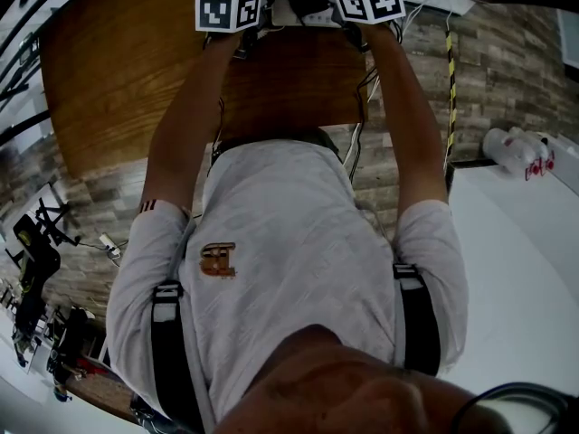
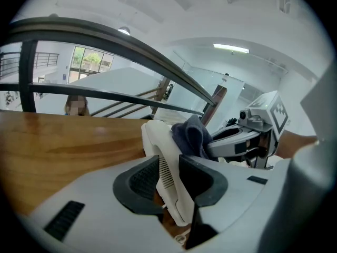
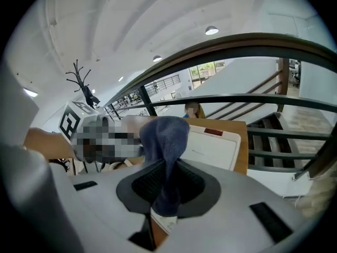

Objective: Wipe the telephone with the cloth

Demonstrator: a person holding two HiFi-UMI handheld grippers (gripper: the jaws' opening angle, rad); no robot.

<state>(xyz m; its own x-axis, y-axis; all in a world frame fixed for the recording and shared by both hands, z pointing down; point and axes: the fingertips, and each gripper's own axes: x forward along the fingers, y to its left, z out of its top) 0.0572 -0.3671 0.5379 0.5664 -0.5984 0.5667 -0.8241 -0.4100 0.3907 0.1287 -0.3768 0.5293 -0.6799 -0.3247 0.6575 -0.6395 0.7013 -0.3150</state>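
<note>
The left hand-held gripper [image 2: 171, 177] clamps the telephone handset [image 2: 158, 138] above the bench [image 2: 52, 141]. The right hand-held gripper [image 3: 167, 186] pinches the cloth [image 3: 164, 133], which touches the handset's top at 1 o'clock. Wiping appears under way; the next move likely calls for strokes down its length.

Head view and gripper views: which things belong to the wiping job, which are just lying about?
Job: white plastic telephone handset, in left gripper; dark blue cloth, in right gripper; white telephone base.
Lying about: pale plastic bottles; yellow-black striped cable.
</note>
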